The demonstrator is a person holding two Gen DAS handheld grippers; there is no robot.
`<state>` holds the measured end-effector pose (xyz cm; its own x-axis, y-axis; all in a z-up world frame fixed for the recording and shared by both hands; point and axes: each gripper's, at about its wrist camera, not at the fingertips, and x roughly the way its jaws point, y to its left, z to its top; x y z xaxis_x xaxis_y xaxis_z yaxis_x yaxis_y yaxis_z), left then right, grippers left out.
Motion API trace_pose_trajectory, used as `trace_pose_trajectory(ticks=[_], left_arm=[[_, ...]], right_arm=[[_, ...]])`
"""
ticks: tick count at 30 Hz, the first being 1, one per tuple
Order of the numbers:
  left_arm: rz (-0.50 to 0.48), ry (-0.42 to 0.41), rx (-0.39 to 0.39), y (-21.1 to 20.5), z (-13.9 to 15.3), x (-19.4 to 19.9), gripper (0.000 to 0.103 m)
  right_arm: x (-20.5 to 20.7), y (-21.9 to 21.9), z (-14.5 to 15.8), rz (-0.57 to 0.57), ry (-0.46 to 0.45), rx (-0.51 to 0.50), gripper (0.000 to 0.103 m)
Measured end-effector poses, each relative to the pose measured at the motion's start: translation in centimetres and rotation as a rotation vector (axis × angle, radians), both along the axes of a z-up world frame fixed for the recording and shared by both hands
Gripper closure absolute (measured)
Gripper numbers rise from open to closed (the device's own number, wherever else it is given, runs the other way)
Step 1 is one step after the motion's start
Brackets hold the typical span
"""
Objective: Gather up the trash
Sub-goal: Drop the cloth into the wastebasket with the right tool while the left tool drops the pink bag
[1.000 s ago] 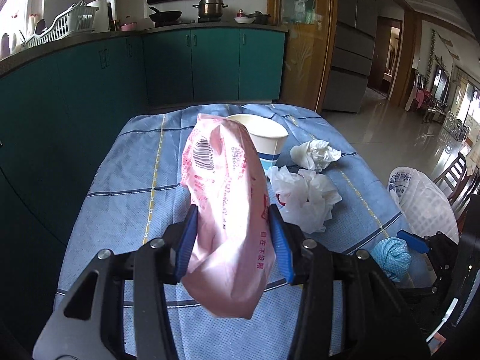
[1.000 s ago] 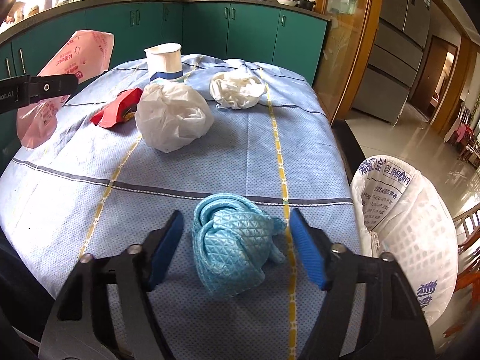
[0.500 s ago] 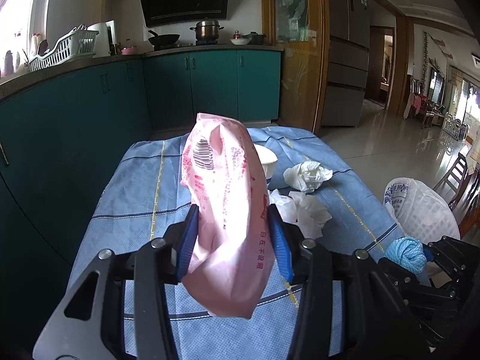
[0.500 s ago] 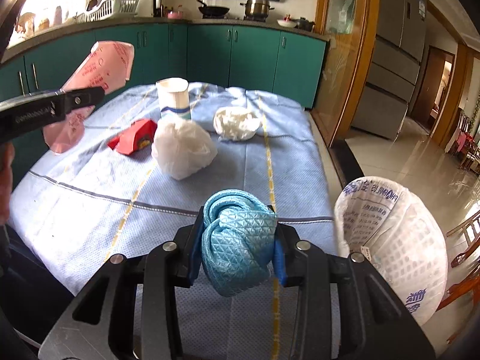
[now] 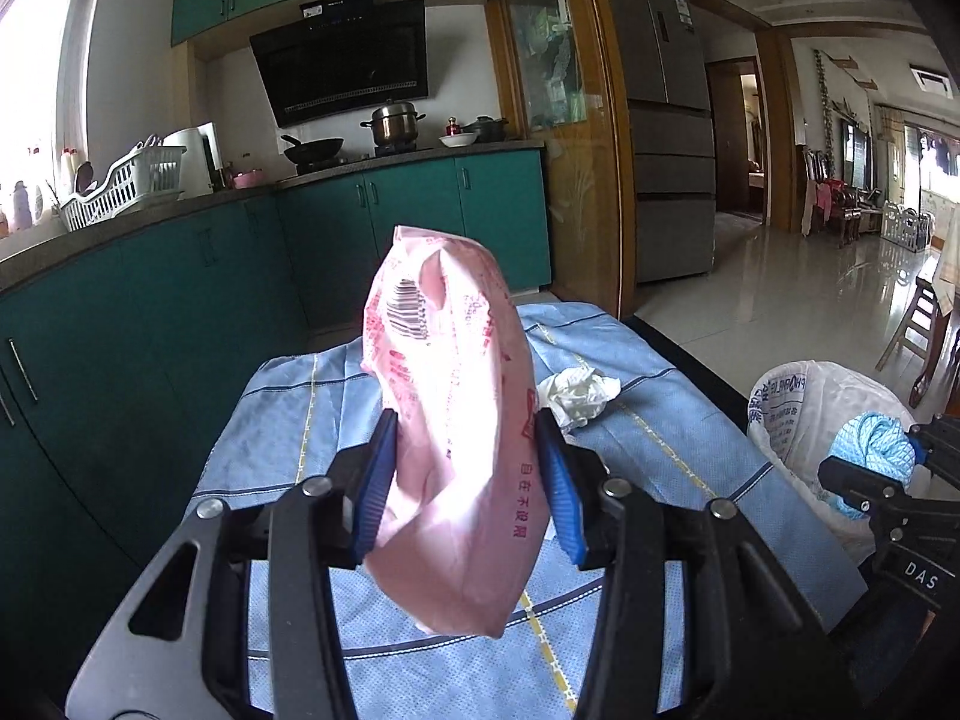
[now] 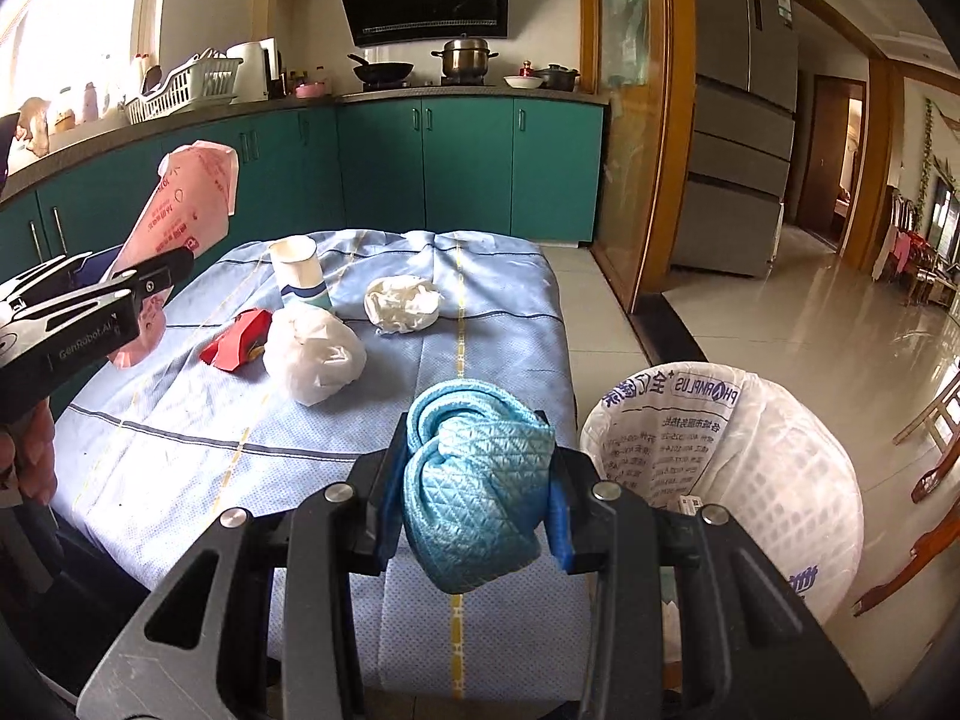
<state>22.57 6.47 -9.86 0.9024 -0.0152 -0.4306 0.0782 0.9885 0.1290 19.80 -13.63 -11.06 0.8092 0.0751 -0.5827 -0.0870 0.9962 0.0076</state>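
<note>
My left gripper (image 5: 471,480) is shut on a pink plastic packet (image 5: 456,438), held upright above the blue tablecloth (image 5: 288,420). My right gripper (image 6: 474,492) is shut on a balled blue cloth (image 6: 474,480), lifted off the table just left of the white-lined trash bin (image 6: 720,462). The left wrist view shows that blue cloth (image 5: 876,444) over the trash bin (image 5: 786,402). On the table lie a paper cup (image 6: 298,273), a red wrapper (image 6: 237,348), a white plastic bag (image 6: 315,354) and a crumpled white tissue (image 6: 402,303).
Teal kitchen cabinets (image 6: 468,168) run along the back and left, with a pot (image 6: 465,57) and a pan on the counter. Past the table's right edge lie tiled floor (image 6: 810,324) and a wooden chair (image 6: 936,468). A person's hand (image 6: 30,456) grips the left tool.
The right gripper shut on the blue cloth and lifted it off the table toward the bin. The left gripper rose with the pink packet.
</note>
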Motion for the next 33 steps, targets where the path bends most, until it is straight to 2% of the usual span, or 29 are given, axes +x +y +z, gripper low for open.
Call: trace_pose_trajectory(ticks=[8,12,17,23,28,33], left_arm=[[0.015,0.067,-0.021,0.2,-1.4,1.0,0.056],[0.023,0.07,-0.038,0.9,-1.5,0.9,0.056],[0.009,0.033,-0.066,0.9,-0.7,0.3,0.056],[0.001,-0.039,-0.063,0.5,0.4,-0.8,0.056],[-0.008,-0.025,-0.092,-0.1,0.4,-0.5,0.056],[-0.069,-0.021,-0.105,-2.9,0.5,-0.3,0.056]], right_arm=[[0.6,1.6,-1.5,0.053,0.034,0.022,0.065],[0.4,2.1,-1.2,0.068,0.014,0.014,0.065],[-0.3,0.8,0.3,0.029,-0.03,0.026,0.065],[-1.5,-0.9,2.0,-0.015,-0.096,0.014,0.065],[-1.9,-3.3,2.0,-0.081,-0.106,0.015,0.065],[-2.2,-6.2,2.0,-0.157,-0.119,0.019,0.065]])
